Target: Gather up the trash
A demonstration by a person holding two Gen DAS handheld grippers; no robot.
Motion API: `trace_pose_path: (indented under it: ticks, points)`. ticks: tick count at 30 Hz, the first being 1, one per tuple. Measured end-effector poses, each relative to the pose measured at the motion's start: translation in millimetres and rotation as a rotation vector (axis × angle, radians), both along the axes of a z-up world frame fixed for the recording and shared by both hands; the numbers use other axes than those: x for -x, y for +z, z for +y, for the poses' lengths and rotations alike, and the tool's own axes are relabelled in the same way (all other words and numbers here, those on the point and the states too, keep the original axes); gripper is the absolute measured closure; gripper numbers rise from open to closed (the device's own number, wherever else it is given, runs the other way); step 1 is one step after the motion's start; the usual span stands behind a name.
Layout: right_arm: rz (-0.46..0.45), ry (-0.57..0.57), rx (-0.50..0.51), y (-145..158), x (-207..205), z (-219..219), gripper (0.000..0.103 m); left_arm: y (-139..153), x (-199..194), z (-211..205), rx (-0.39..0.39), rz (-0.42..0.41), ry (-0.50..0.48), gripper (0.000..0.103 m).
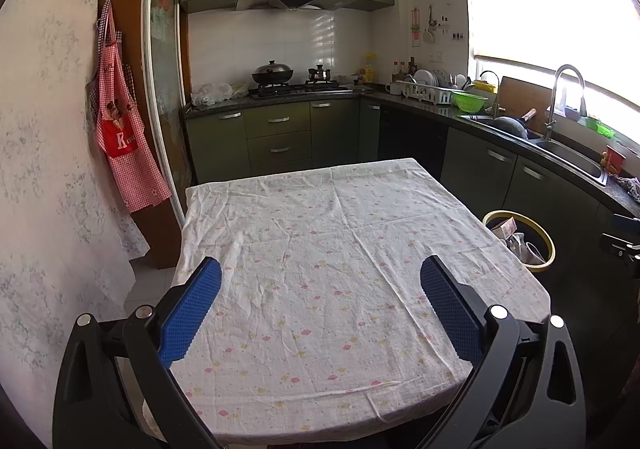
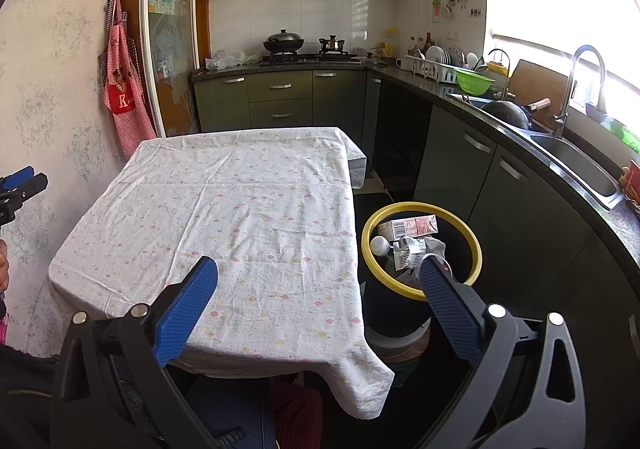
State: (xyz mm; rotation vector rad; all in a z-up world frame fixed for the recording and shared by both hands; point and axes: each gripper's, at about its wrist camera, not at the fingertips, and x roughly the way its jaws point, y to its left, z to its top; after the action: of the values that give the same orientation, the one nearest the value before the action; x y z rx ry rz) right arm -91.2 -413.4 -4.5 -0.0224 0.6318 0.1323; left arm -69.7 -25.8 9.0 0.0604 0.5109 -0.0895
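A black bin with a yellow rim (image 2: 422, 249) stands on the floor right of the table (image 2: 224, 209). Inside lie a red and white carton (image 2: 408, 227), a white bottle (image 2: 380, 245) and crumpled wrappers (image 2: 416, 249). The bin also shows in the left wrist view (image 1: 520, 241). My right gripper (image 2: 318, 273) is open and empty, above the table's near right corner, its right finger over the bin's near rim. My left gripper (image 1: 320, 277) is open and empty above the near part of the table (image 1: 320, 249). It shows at the left edge of the right wrist view (image 2: 18, 179).
The table carries a white cloth with small pink and yellow prints. A green kitchen counter with a sink (image 2: 580, 165), a faucet (image 2: 576, 85) and a dish rack (image 2: 432, 67) runs along the right. A red apron (image 1: 120, 129) hangs on the left wall.
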Motion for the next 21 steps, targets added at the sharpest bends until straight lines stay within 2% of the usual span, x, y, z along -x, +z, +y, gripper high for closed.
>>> trace_pose_path:
  ticks: [21]
  points:
    - [0.006,0.005,0.001,-4.2,-1.6,1.6,0.007,-1.9,-2.5,0.0,-0.005,0.005,-0.008,0.005]
